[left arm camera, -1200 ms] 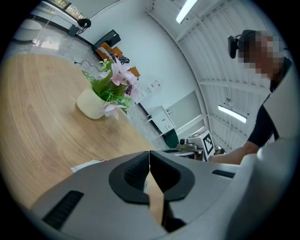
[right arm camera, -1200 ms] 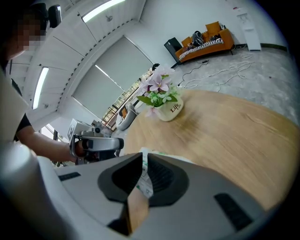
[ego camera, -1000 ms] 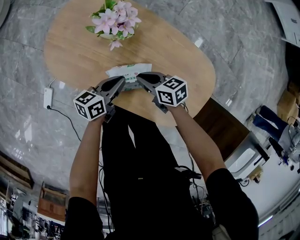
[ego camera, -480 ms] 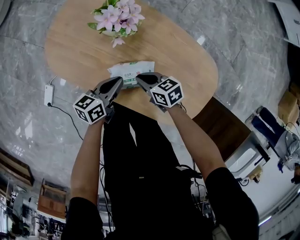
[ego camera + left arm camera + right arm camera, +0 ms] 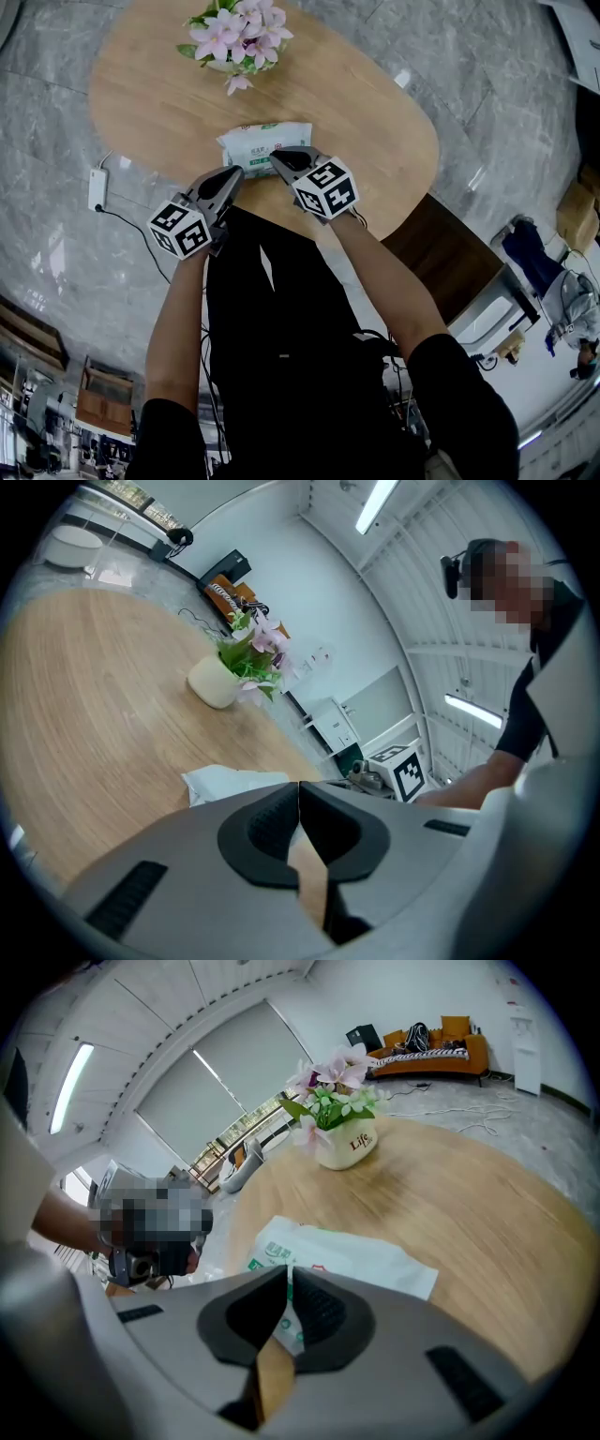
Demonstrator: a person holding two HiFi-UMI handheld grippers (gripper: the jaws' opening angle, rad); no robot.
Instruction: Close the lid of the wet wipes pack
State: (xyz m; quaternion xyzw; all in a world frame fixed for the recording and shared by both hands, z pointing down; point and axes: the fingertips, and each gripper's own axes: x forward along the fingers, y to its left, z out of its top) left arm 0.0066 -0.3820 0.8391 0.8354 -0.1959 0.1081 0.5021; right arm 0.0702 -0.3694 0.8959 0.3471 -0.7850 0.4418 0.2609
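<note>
Centrally, the wet wipes pack (image 5: 258,142) lies flat on the oval wooden tabletop (image 5: 356,103), towards the edge nearest you, its long side running across your view. From above, the pack's white and green wrapper faces up; whether its lid is down cannot be told.

Your left tool (image 5: 236,172) hovers at the tabletop's near edge, just beside the pack's near left corner. In the left gripper view its two dark pads meet along a single line, with nothing between them, and the pack's white corner shows just beyond the left jaw.

Your right tool (image 5: 277,157) sits over the pack's near long edge, slightly right of the pack's middle. In the right gripper view its jaws stand together but for a hairline slit at the tips. Through that slit the pack's printed face shows, and the pack itself spreads out beyond and to the right of the tips. No view makes clear whether the tips touch the wrapper.

Both tools point away from you and converge towards the pack, their marker cubes towards your body. A flower pot (image 5: 234,42) stands at the far side of the tabletop, well apart from the pack.
</note>
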